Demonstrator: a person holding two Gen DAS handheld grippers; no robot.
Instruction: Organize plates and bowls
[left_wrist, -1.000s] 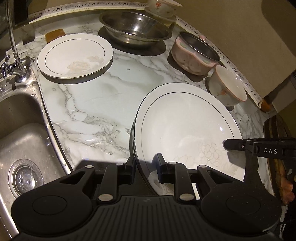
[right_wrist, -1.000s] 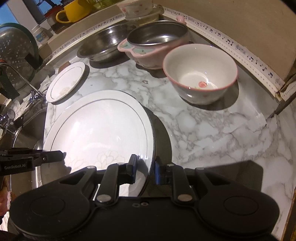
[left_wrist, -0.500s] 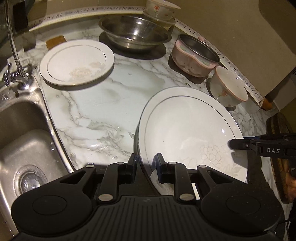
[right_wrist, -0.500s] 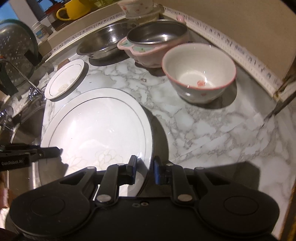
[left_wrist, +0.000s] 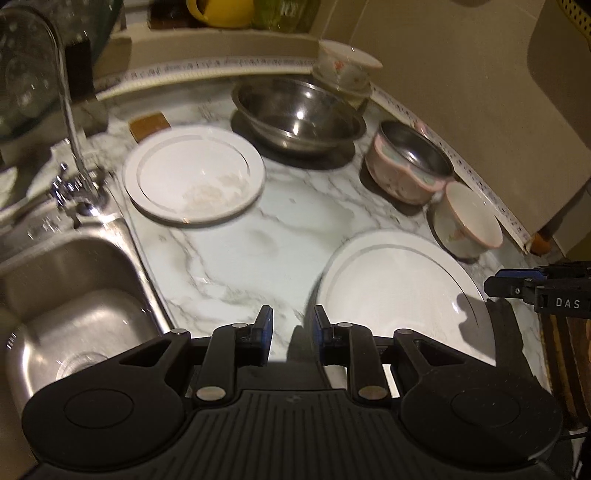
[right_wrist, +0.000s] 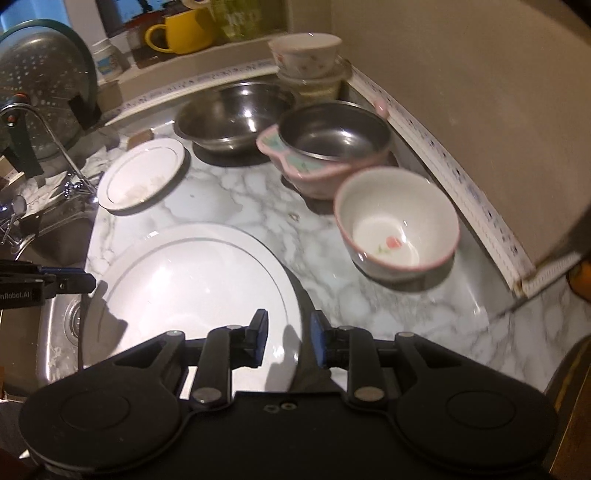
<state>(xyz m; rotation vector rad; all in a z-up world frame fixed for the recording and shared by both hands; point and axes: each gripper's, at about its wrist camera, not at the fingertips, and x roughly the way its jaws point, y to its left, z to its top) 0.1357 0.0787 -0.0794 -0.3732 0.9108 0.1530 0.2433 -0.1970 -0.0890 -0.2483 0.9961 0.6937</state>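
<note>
Large round white plate (right_wrist: 192, 280), glazed, empty, laid near on the marbled worktop (left_wrist: 258, 236). Left gripper (left_wrist: 291, 328) and right gripper (right_wrist: 284, 332): fingers parted, nothing held; right fingers just opened off the rim. Steel bowl (left_wrist: 299, 114) far, empty.

Two white plates (right_wrist: 192, 280) (right_wrist: 142, 177), two steel bowls (right_wrist: 232, 114) (right_wrist: 332, 131), two ceramic bowls (right_wrist: 397, 218) (right_wrist: 304, 50) and one yellow mug (right_wrist: 186, 31) are counted.
</note>
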